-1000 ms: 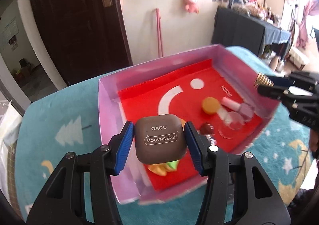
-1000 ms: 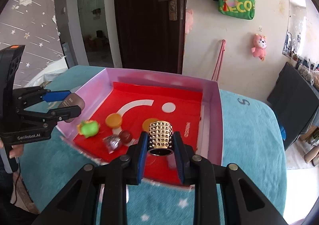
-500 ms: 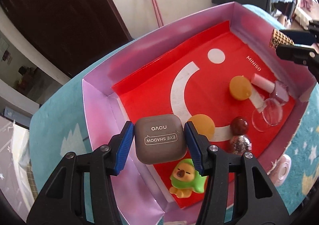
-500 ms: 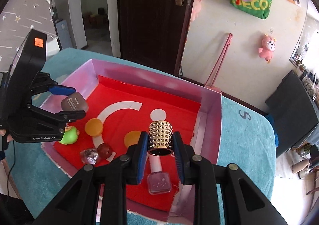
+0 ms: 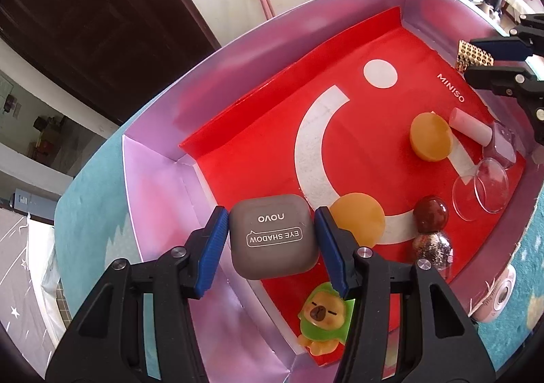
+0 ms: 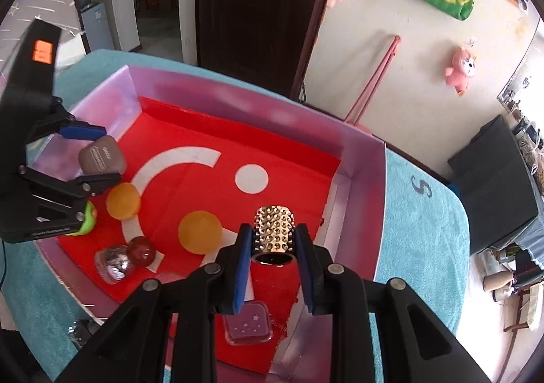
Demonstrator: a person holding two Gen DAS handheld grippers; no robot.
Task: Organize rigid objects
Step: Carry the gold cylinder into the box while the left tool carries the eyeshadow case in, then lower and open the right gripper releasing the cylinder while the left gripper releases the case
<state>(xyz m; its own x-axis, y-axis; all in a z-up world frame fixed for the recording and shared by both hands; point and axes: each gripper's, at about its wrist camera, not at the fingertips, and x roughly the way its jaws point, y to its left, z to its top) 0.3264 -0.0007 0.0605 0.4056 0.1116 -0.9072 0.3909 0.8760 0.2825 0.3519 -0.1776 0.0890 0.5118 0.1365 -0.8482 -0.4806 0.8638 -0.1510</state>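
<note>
Box (image 5: pixel 217 84) far half bare; orange discs (image 5: pixel 431 135), bottles (image 5: pixel 431 243) crowd near edge.

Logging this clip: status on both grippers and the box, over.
Left gripper shut on eyeshadow case, right gripper shut on studded cap. Both over the box. Discs, bottles, toy already inside; landing spots free.

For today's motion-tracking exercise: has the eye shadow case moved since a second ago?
Yes. Clamped in the left gripper, the case has moved from outside the box's left wall to inside its left corner.
</note>
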